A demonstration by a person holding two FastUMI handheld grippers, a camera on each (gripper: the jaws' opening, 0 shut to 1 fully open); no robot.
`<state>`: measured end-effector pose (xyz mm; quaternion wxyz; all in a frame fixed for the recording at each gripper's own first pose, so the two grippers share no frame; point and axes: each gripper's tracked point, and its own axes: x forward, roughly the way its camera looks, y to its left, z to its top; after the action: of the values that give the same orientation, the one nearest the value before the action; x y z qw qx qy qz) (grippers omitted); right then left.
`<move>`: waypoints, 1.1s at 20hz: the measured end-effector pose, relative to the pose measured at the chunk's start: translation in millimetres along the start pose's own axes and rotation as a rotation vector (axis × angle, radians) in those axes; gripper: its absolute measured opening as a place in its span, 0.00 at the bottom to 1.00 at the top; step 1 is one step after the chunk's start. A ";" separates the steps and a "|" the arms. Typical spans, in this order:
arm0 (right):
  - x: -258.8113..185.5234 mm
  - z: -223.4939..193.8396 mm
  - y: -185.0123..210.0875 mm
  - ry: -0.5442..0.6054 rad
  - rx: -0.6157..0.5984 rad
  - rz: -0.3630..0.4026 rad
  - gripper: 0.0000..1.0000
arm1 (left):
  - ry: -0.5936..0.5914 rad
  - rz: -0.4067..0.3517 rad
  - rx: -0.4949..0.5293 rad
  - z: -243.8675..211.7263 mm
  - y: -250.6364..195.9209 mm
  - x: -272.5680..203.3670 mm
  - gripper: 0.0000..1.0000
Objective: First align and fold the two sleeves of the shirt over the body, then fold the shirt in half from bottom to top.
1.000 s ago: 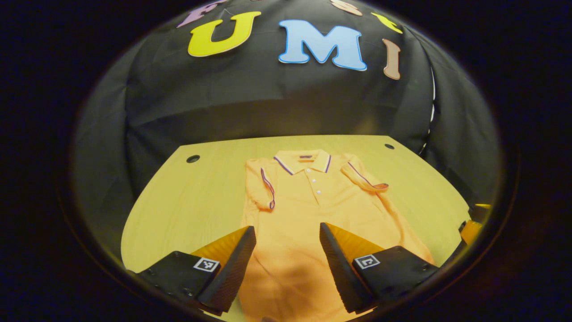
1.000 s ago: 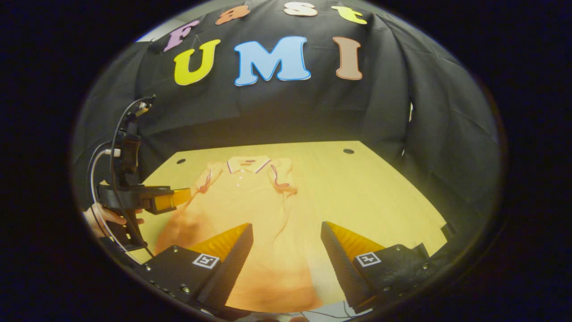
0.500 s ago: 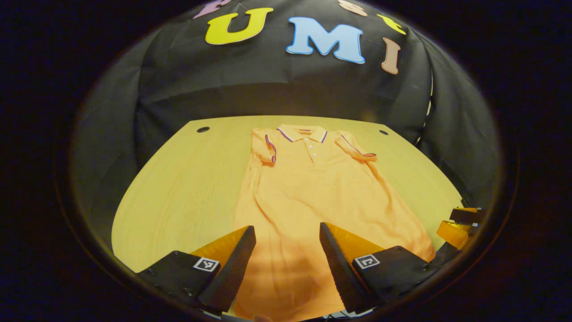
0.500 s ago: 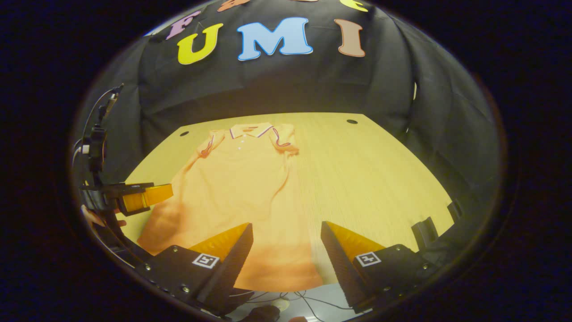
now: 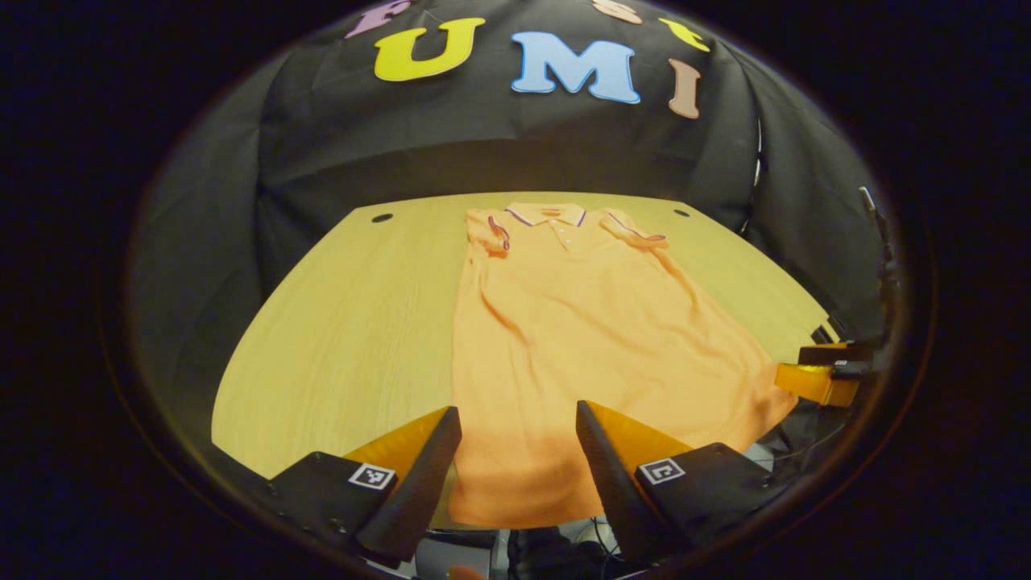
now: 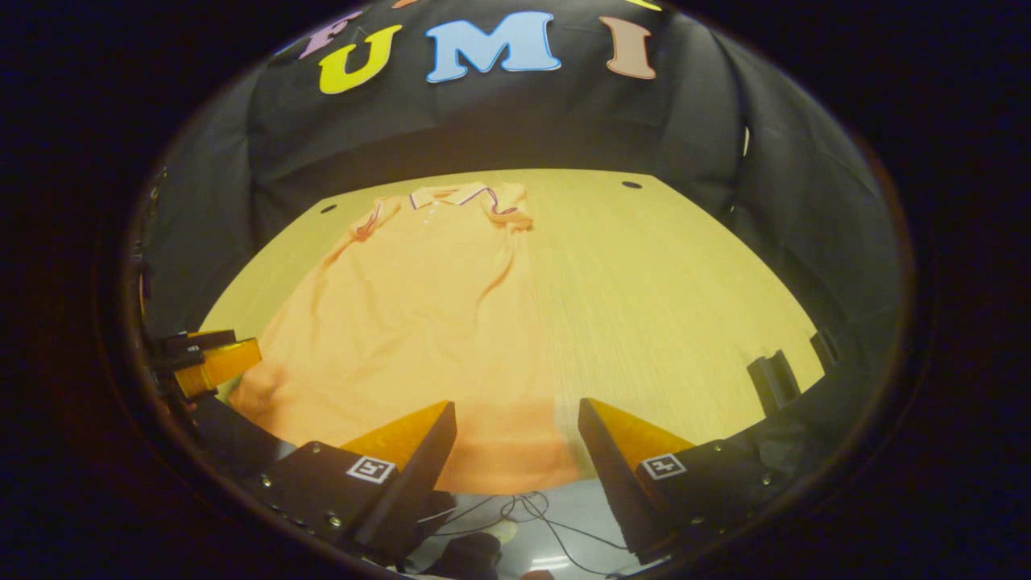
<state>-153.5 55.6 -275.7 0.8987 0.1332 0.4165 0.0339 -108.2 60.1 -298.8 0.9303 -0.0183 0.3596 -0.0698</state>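
Shirt [image 5: 588, 338]: orange polo lying flat and face up on the table, collar at the far edge, hem at the near edge; seen again in the right gripper view [image 6: 403, 322].
Sleeves: both short sleeves [image 5: 490, 234] [image 5: 636, 234] lie folded in over the chest, beside the collar.
Body: unfolded along its full length, with a few loose creases running down it.
Left gripper [image 5: 515, 459]: raised over the near edge of the table above the hem, pointing along the shirt toward the collar; jaws spread apart, nothing between them.
Right gripper [image 6: 515, 459]: raised over the hem near the shirt's right side, pointing the same way; jaws spread apart, holding nothing. Its tip also shows at the right rim of the left gripper view [image 5: 817, 379].
Table [image 5: 346, 322]: light wood, with a small round hole near each far corner.
Floor [image 6: 532, 515]: grey, with thin dark cables below the table's near edge.
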 end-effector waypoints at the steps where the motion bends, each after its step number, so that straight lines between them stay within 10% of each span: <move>1: -0.4 -4.4 -1.4 0.008 0.002 -0.001 0.95 | 0.007 0.009 -0.001 -7.9 3.0 -4.0 0.95; 22: 6.6 -37.8 4.9 0.033 -0.058 -0.007 0.95 | 0.060 0.038 0.032 -61.7 1.1 -8.8 0.95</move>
<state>-177.6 69.4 -302.6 0.8954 0.1048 0.4304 0.0449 -156.0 63.4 -338.7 0.9205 0.0053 0.3862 -0.0582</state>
